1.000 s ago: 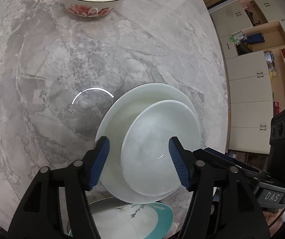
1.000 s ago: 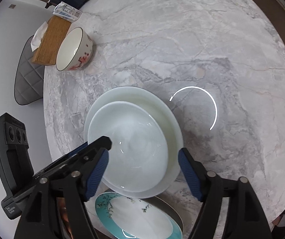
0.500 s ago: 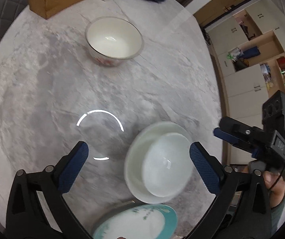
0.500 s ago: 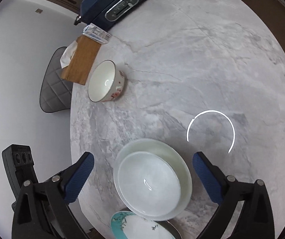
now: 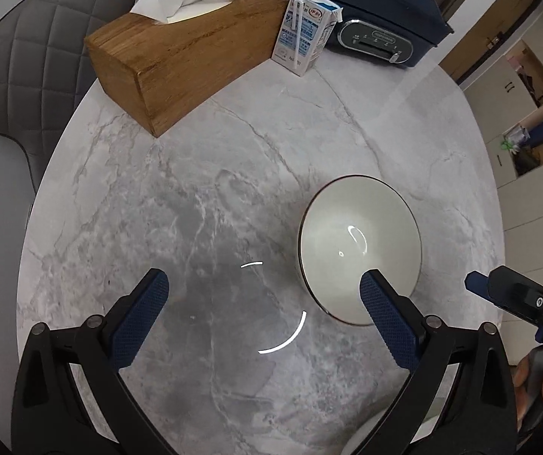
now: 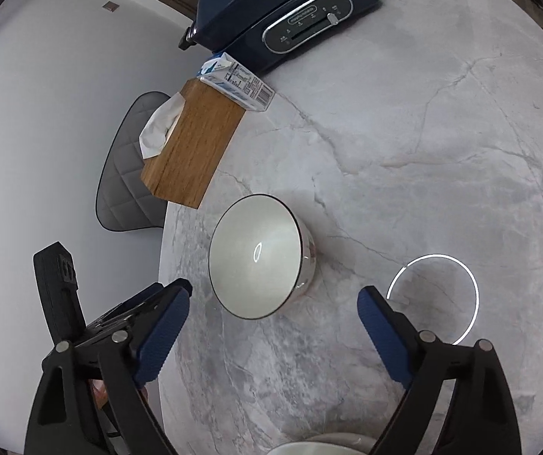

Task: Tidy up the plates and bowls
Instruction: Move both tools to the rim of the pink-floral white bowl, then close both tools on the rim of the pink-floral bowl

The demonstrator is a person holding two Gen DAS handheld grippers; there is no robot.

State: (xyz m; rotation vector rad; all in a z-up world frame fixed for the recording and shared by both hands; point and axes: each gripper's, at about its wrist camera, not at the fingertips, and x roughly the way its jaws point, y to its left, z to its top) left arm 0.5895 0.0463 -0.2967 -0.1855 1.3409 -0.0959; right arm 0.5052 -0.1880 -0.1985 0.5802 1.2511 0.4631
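Marble table (image 5: 233, 189) lies bare around the bowl (image 5: 358, 242); both grippers (image 5: 264, 303) (image 6: 271, 314) gape empty, the right's jaws just narrowing.

Glossy ceramic bowl (image 5: 358, 242) on polished grey marble table (image 5: 195, 208); wooden tissue box (image 5: 180, 60).
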